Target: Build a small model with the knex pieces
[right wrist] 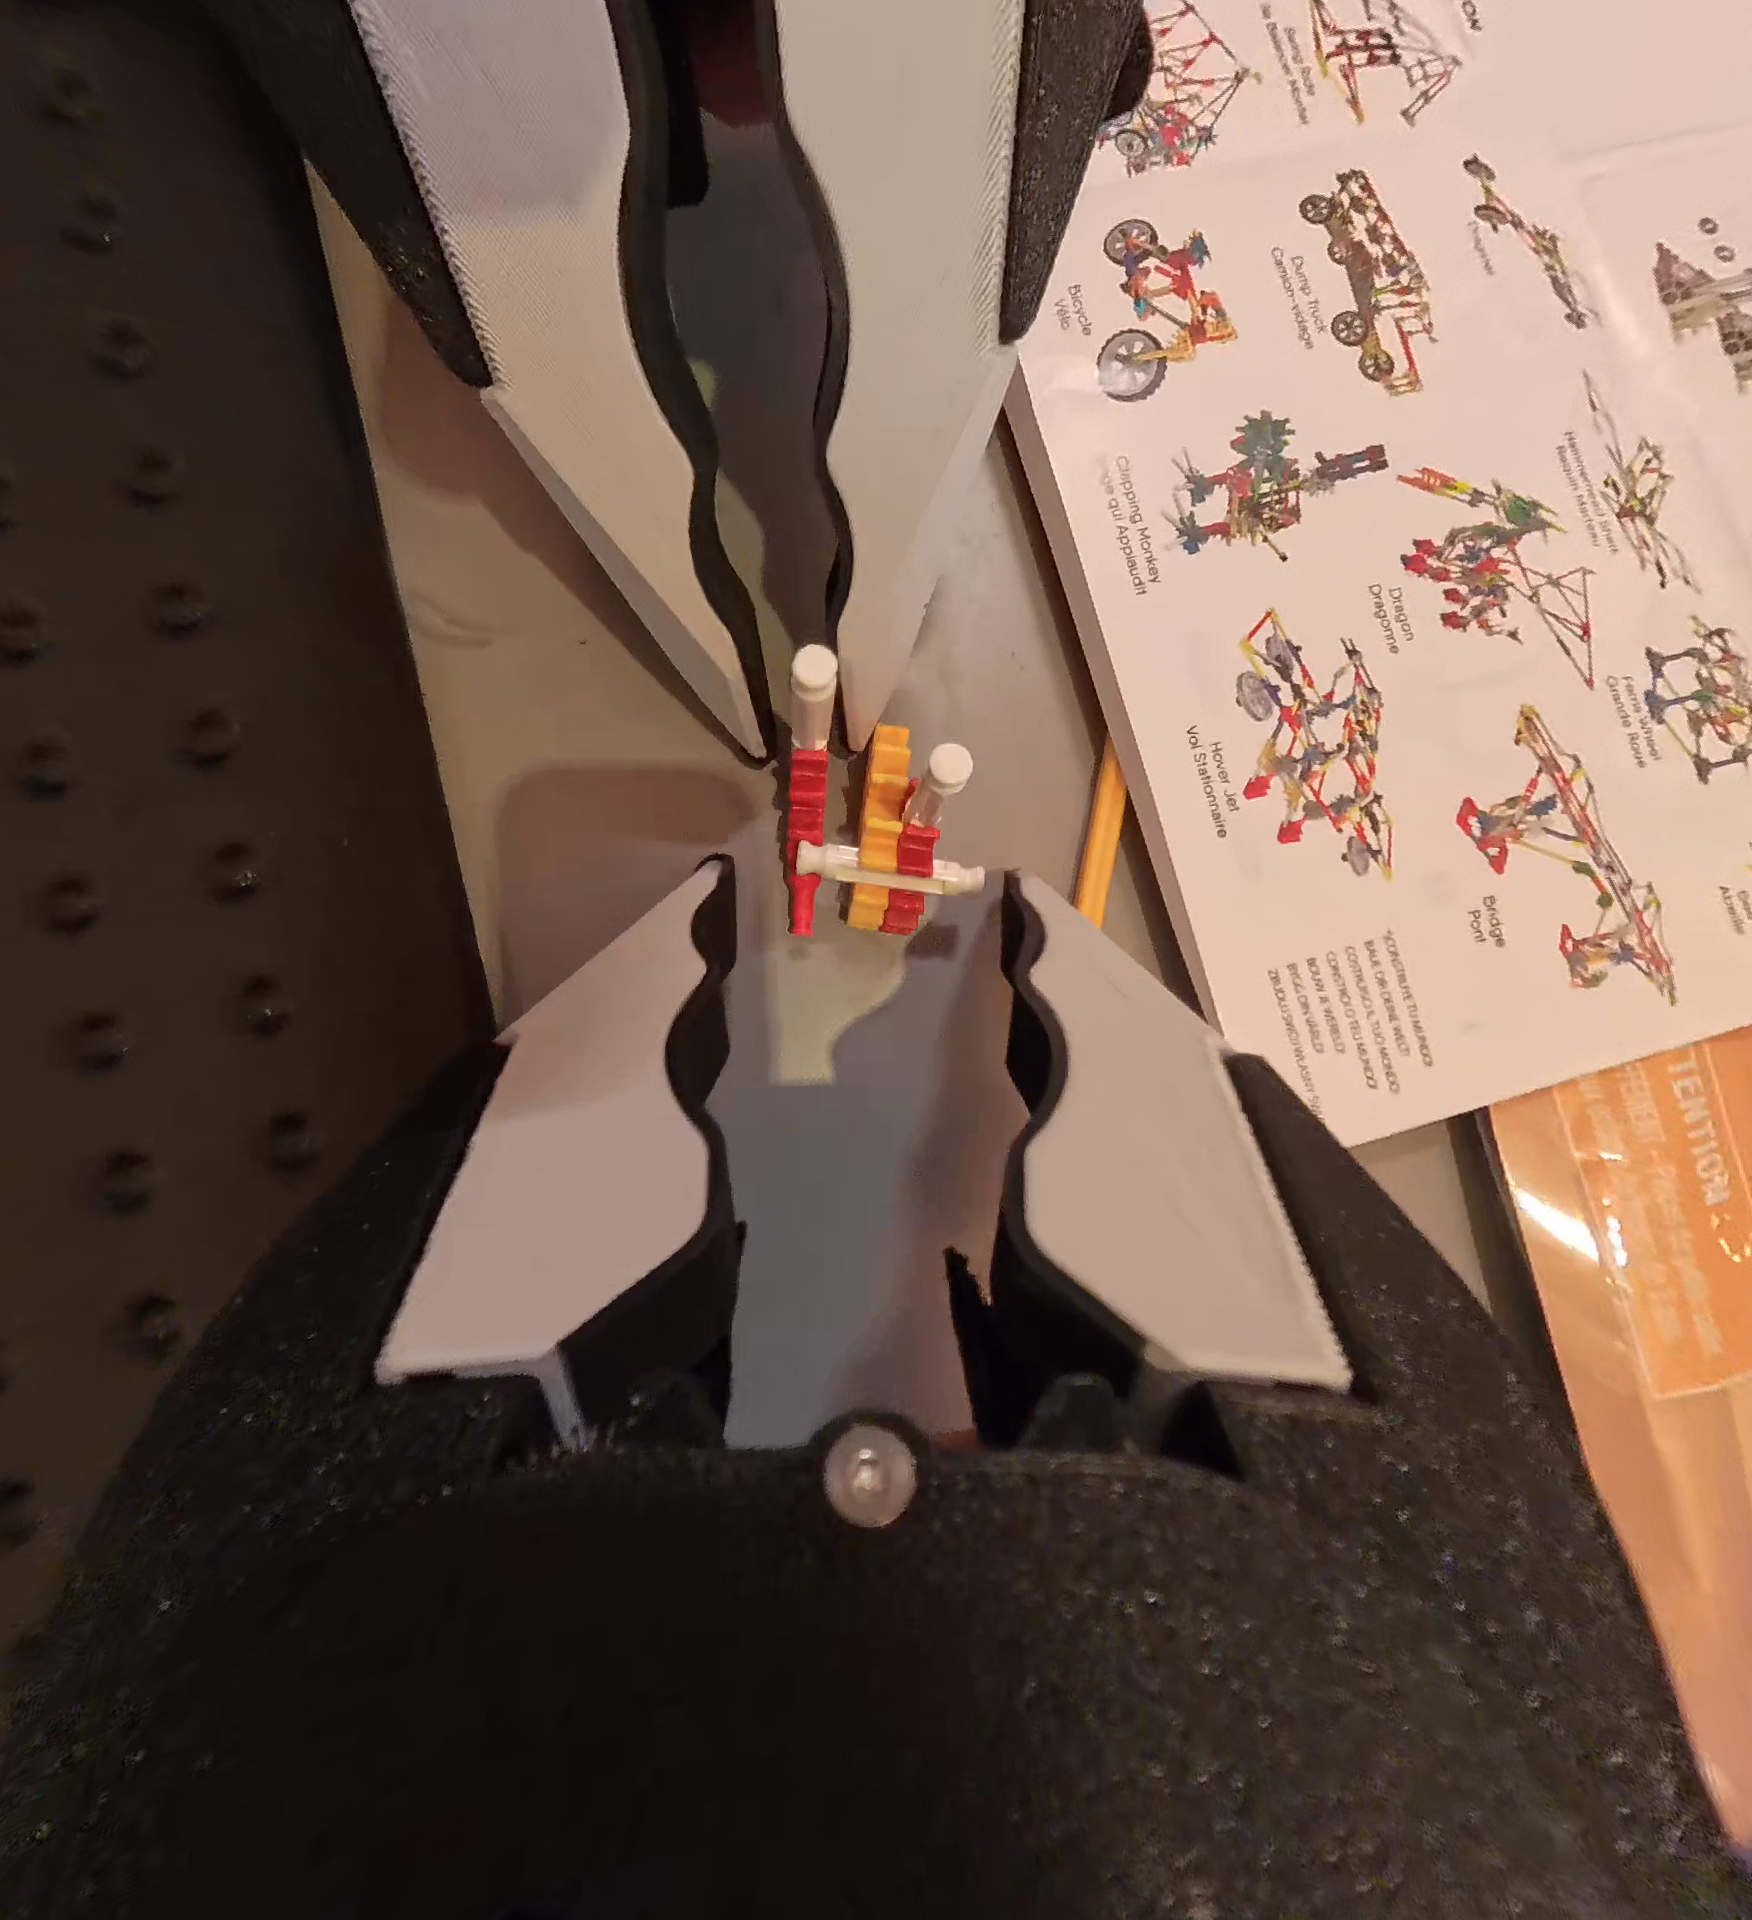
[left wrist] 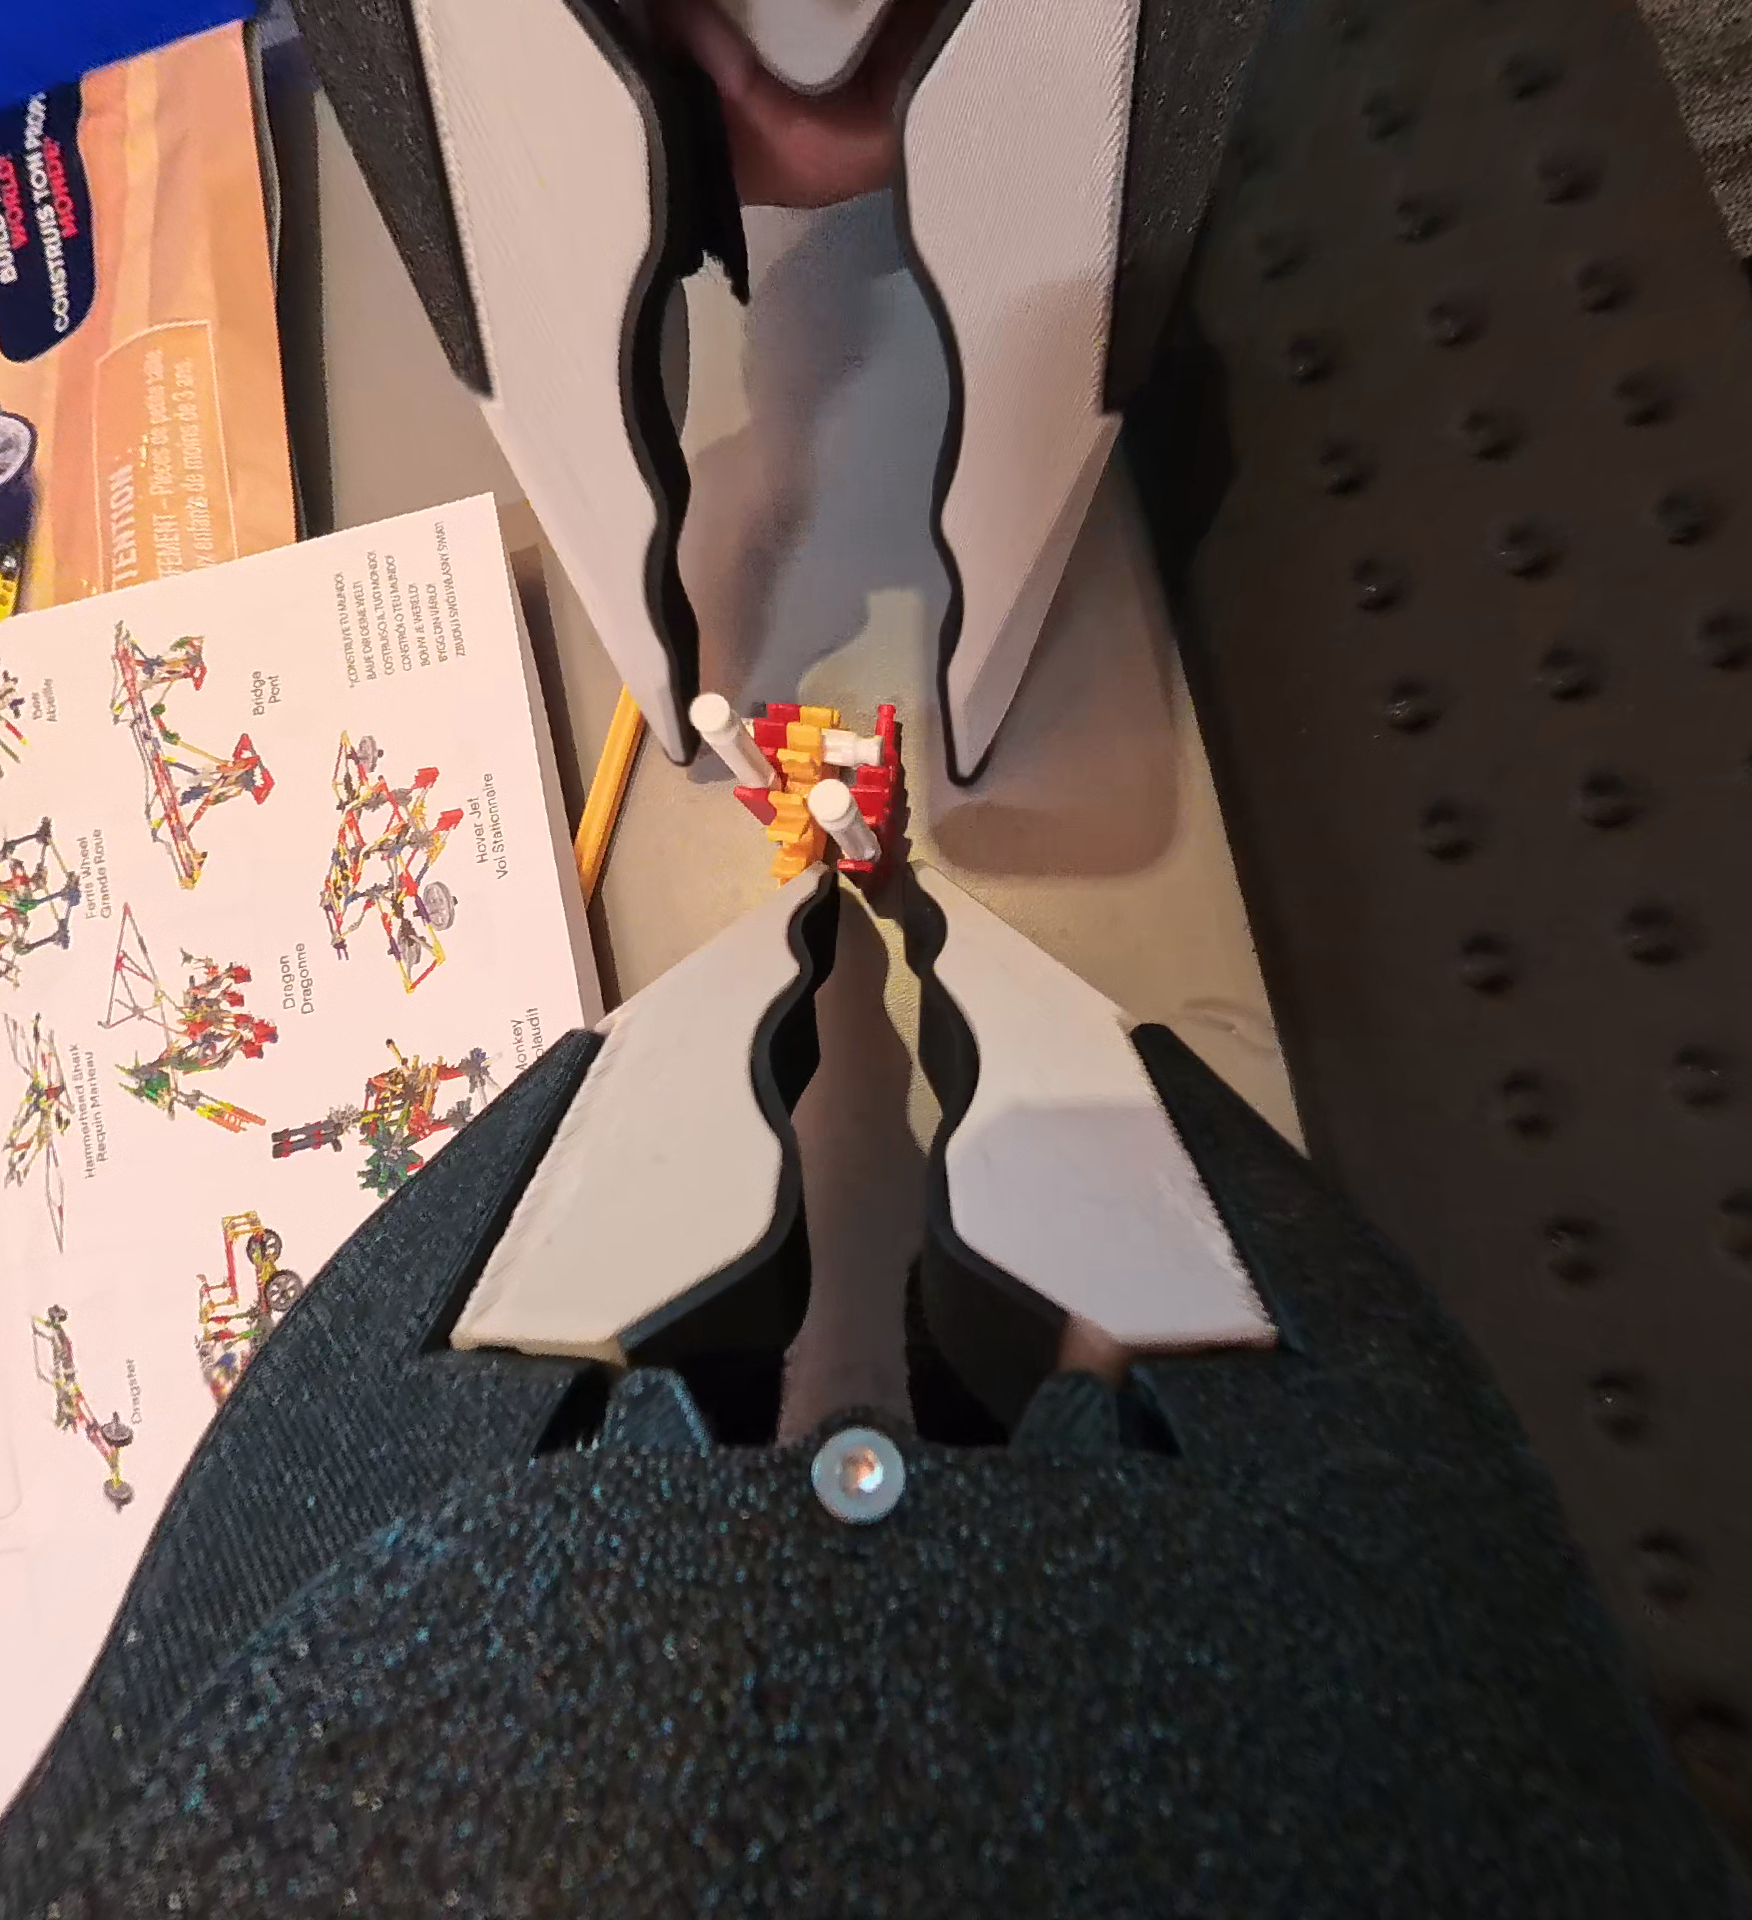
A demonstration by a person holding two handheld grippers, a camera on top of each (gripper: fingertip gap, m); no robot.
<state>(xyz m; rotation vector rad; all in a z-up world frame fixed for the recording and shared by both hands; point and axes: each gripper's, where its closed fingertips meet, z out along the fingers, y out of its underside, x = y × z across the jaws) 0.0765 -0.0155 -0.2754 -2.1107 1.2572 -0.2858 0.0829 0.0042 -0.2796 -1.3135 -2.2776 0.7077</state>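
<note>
Grey tabletop (left wrist: 1111,935) under both grippers, black dimpled mat (left wrist: 1526,727) at 3 o'clock in left wrist view. White instruction sheet (left wrist: 228,935) with model pictures at 9 o'clock, orange toy box (left wrist: 124,364) at 10 o'clock beyond it. Left gripper (left wrist: 856,883) pinched tight on small red-and-yellow toy assembly (left wrist: 820,790), dead centre. Right gripper (right wrist: 861,878) spread wide, tips flanking assembly, contact unclear. White rods (right wrist: 812,691) stick out of it. Yellow stick (right wrist: 1100,831) at sheet edge, 3 o'clock in right wrist view.
</note>
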